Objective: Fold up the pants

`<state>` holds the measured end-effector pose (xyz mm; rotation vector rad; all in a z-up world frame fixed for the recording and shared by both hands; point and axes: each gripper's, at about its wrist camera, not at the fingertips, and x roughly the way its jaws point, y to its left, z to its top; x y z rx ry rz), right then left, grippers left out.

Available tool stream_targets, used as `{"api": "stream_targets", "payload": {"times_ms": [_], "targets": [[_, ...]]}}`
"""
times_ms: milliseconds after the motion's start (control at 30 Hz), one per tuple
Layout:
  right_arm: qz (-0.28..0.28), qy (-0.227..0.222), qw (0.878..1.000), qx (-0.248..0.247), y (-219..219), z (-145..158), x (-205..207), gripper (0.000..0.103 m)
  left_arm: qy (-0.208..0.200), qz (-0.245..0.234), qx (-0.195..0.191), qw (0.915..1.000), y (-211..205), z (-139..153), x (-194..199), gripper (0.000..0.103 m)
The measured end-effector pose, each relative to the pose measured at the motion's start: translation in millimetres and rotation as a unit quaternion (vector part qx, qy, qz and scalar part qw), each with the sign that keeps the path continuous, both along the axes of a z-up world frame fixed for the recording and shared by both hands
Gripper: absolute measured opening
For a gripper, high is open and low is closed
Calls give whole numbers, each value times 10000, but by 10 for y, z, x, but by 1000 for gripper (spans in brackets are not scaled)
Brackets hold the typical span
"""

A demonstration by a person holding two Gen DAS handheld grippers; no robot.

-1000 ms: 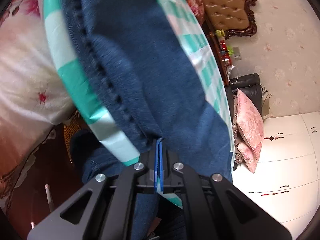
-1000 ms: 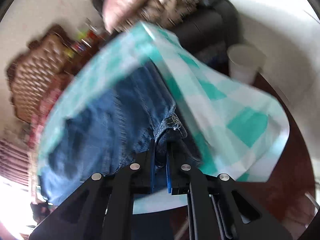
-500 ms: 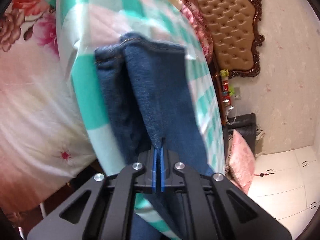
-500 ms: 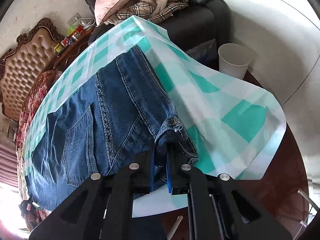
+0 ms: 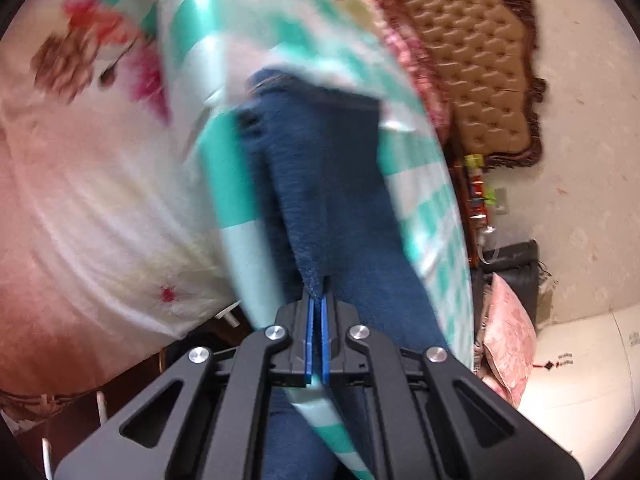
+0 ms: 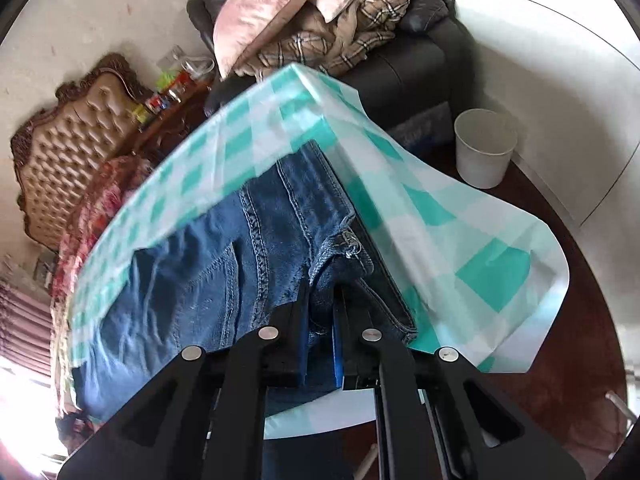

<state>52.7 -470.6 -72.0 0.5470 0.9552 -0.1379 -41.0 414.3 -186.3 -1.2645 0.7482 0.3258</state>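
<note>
Our left gripper (image 5: 318,300) is clamped on the hem end of the jeans (image 5: 320,184), low centre of its frame, and that end has swung over fast; the view blurs. The leg now lies doubled on the green-checked tablecloth (image 5: 424,184), up the middle. Our right gripper (image 6: 322,292) is pinched on the waistband near the zipper (image 6: 352,242), and it has lifted a touch. We judge the lengthwise fold is nearly laid and needs setting down.

Two close wrist views, steeply down along fingers (image 5: 309,344); shared: jeans (image 6: 224,264), checked tablecloth (image 6: 460,216), tufted headboard (image 5: 472,64).
</note>
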Motion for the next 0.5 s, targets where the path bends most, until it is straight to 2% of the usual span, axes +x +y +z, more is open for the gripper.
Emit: {"api": "stream_targets", "payload": {"times_ms": [33,200,233,267,300,367,433,500], "targets": [[-35,75,10000,15,-34,-70,-6,8,-23,30,-86,10000,11,-50,-17,2],[7,501,9985,-238,-14,-395,15,9,116,-24,173,9998,16,46,-28,7],[-48,507,9983,-278,-21,-410,4,9,218,38,331,9992,28,104,-36,13],[-59,489,9984,-276,-26,-415,-7,9,373,132,716,9966,30,224,-65,20],[-56,473,9985,-274,-28,-414,-24,9,456,189,958,9942,12,311,-70,31],[-64,472,9985,-274,-40,-413,-71,11,440,165,1582,9863,-72,539,-48,34],[-100,458,9987,-206,-58,-401,-111,12,90,-446,2124,9761,-363,783,189,39],[-193,467,9984,-232,-70,-339,-171,26,-304,-1435,2582,9549,-843,977,557,40]]}}
